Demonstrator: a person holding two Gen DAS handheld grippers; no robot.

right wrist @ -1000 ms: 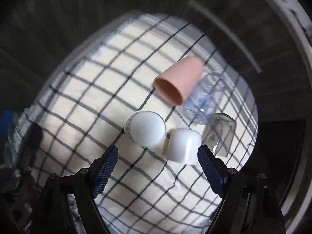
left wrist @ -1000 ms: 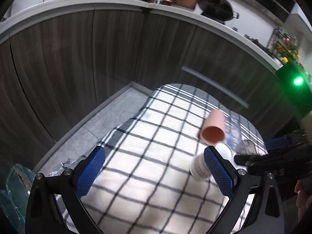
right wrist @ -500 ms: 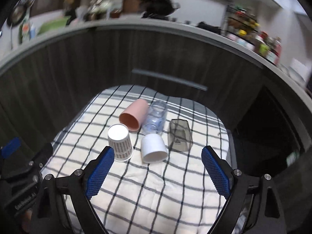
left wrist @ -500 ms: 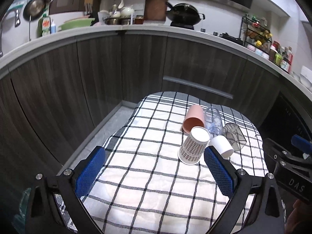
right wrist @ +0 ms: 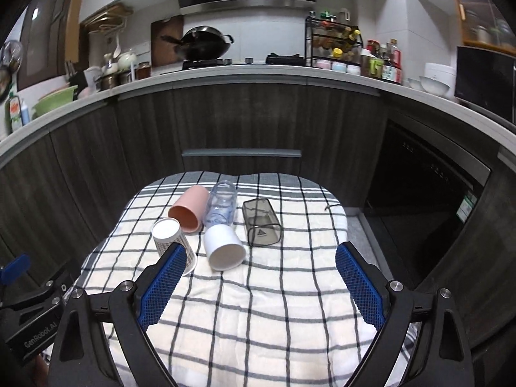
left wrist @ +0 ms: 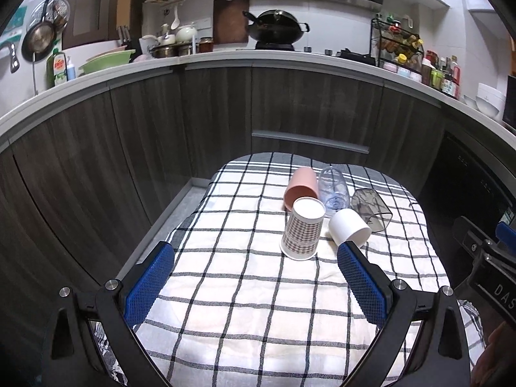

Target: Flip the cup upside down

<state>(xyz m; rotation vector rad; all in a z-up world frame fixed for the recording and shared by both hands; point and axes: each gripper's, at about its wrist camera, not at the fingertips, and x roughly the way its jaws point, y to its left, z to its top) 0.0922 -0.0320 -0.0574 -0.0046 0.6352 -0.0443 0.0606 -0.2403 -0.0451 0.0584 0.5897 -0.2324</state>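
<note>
A checked paper cup (left wrist: 302, 229) (right wrist: 171, 238) stands upside down on the checked cloth (left wrist: 245, 293) (right wrist: 264, 293). Behind and beside it lie a pink cup (left wrist: 301, 187) (right wrist: 190, 208), a clear cup (left wrist: 333, 188) (right wrist: 222, 204), a white cup (left wrist: 349, 227) (right wrist: 224, 247) and a smoky grey cup (left wrist: 371, 209) (right wrist: 262, 222), all on their sides. My left gripper (left wrist: 254, 285) is open and empty, held back from the cups. My right gripper (right wrist: 259, 285) is open and empty too, near the cloth's front.
Dark wood cabinets (left wrist: 290, 109) curve around behind the cloth-covered table. The counter above holds a wok (left wrist: 277, 30), a spice rack (right wrist: 335, 42) and dishes. A dark oven front (right wrist: 429, 180) stands at the right.
Both grippers pulled back and tilted up from a close look down on the cups to a wide view. The paper cup stands upside down throughout.
</note>
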